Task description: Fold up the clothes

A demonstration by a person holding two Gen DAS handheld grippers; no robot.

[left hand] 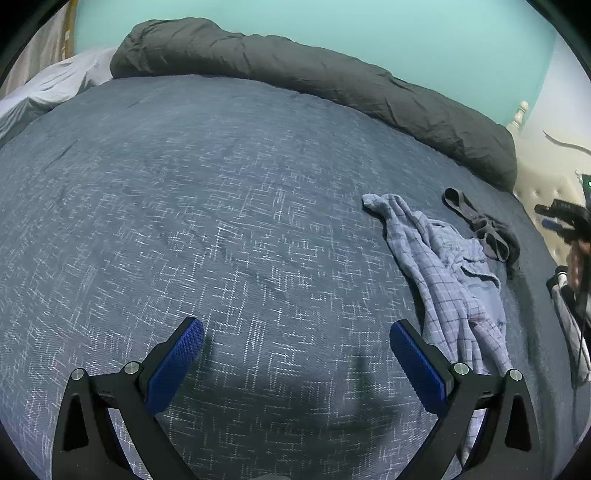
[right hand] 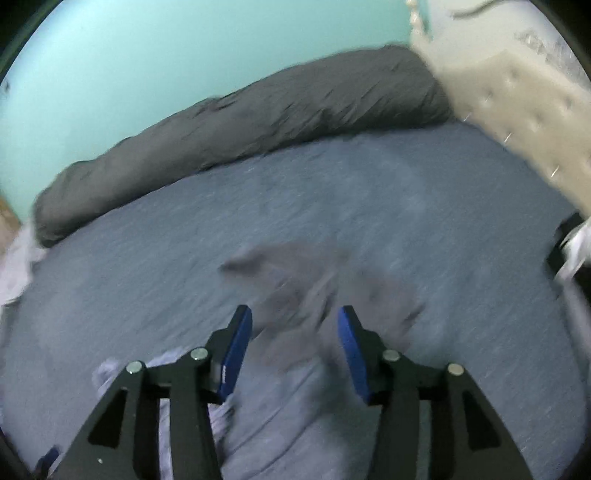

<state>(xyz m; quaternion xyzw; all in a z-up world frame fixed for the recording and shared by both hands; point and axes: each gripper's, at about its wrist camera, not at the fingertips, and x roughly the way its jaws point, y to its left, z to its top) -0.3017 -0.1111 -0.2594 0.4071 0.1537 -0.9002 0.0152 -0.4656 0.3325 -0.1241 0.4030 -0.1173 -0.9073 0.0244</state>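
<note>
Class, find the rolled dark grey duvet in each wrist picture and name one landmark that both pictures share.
Left wrist view: the dark grey duvet runs along the far edge of the bed, from upper left down to the right.
Right wrist view: the same duvet crosses the upper middle, rising from left to right, blurred.
Shared landmark: the turquoise wall behind it.

Light blue checked shirt (left hand: 443,280) is just lying crumpled in a long heap on the bed. Dark grey underwear (left hand: 484,230) sits bunched up right beside it, touching.
</note>
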